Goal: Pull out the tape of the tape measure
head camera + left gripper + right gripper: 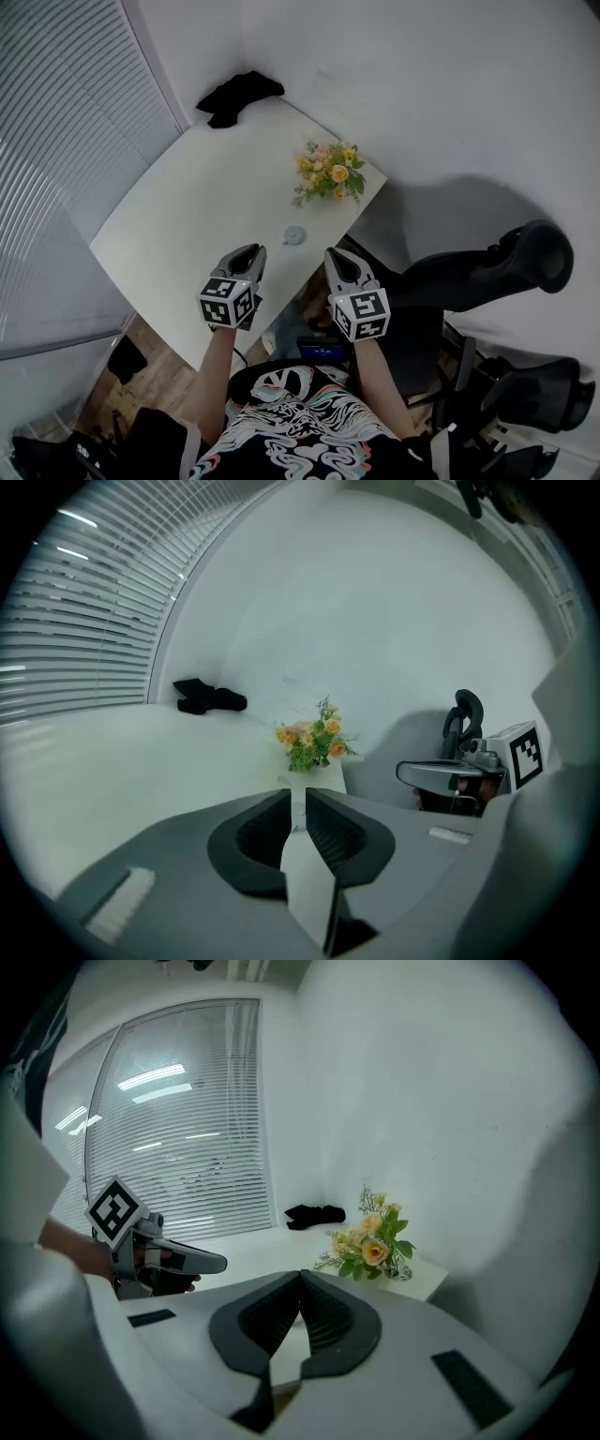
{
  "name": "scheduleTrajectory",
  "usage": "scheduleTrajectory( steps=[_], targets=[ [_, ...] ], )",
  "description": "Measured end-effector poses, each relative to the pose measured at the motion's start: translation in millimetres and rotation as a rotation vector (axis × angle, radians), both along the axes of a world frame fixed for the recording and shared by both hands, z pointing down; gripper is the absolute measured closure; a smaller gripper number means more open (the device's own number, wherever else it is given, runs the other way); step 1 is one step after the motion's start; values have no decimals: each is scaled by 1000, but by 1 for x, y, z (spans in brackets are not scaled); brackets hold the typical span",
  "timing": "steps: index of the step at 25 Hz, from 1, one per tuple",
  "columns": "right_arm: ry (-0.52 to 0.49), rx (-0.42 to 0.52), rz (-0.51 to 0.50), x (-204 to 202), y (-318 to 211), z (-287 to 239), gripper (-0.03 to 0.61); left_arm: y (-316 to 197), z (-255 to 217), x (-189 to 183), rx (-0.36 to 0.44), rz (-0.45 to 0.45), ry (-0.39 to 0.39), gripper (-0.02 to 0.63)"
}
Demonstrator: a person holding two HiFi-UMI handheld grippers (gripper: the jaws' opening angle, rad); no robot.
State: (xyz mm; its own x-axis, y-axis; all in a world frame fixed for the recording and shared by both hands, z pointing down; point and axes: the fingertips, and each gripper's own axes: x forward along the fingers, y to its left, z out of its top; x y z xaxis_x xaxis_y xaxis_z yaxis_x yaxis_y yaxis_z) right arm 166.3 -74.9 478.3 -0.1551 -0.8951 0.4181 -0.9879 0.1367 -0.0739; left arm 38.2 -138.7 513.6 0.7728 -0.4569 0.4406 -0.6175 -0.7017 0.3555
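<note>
A small round grey tape measure lies on the white table near its right edge, just in front of the flowers. Both grippers hover at the table's near edge, short of it. My left gripper is to its lower left; its jaws stand slightly apart, with only table showing between them. Off to the tape measure's lower right, my right gripper has its jaw tips meeting with nothing in them. Neither gripper view shows the tape measure.
A small vase of yellow and pink flowers stands by the table's right edge. A black cloth lies at the far corner. Window blinds run along the left. Black office chairs stand to the right of the table.
</note>
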Motion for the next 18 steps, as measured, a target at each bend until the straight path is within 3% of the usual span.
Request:
scheduleTrajectory(
  steps=[9, 18],
  targets=[
    [3, -77, -49, -1, -20, 35, 575, -1, 43, 23, -44, 95, -97, 538],
    [-10, -156, -103, -6, -43, 71, 575, -2, 79, 47, -39, 221, -214, 538]
  ],
)
